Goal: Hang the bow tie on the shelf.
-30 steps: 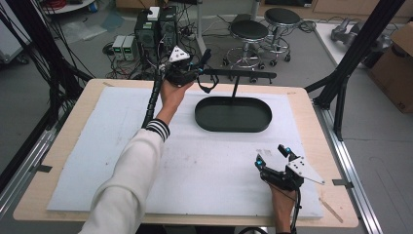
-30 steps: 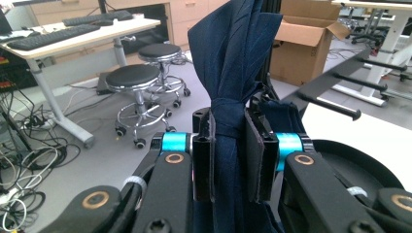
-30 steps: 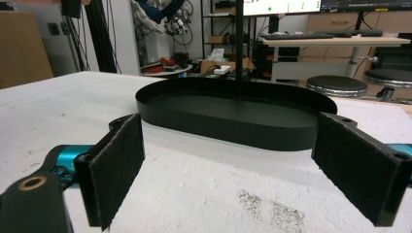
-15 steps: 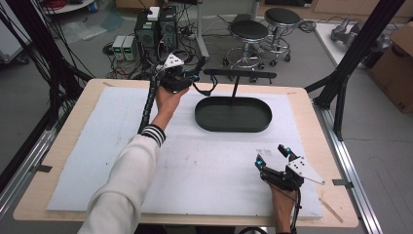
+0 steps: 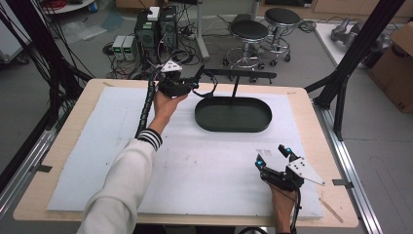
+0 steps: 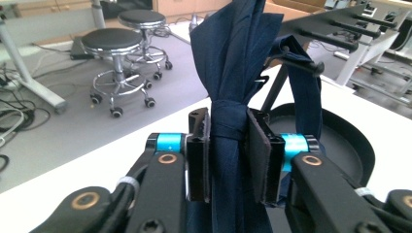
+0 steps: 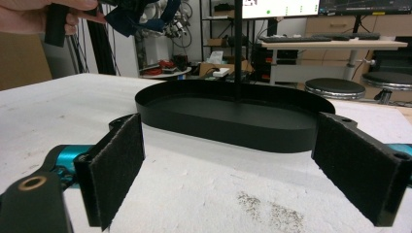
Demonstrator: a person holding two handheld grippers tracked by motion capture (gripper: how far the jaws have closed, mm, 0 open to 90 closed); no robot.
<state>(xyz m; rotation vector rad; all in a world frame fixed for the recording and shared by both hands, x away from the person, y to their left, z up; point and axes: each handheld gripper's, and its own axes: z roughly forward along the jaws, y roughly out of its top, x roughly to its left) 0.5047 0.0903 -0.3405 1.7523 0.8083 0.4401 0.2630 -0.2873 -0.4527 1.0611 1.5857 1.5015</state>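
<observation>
A navy cloth (image 6: pixel 233 63), knotted in the middle, is pinched between the pads of my left gripper (image 6: pixel 228 155), which is shut on it. Part of the cloth loops over the end of a black bar (image 6: pixel 296 60). In the high view the left gripper (image 5: pixel 197 83) is at the left end of the stand's bar (image 5: pixel 243 74), above the far table edge. The bar's post rises from a black oval tray (image 5: pixel 233 114). My right gripper (image 5: pixel 273 155) rests open on the white mat near the front right; its pads (image 7: pixel 116 170) frame the tray wall (image 7: pixel 228 126), with nothing between them.
A white mat (image 5: pixel 97 146) covers most of the wooden table (image 5: pixel 316 126). Black frame posts (image 5: pixel 350 58) stand at the table's sides. Stools (image 5: pixel 248 31) and electronics boxes (image 5: pixel 156 24) are on the floor beyond the far edge.
My left gripper has shifted slightly left and lower with the navy cloth still in it. The right gripper has not moved.
</observation>
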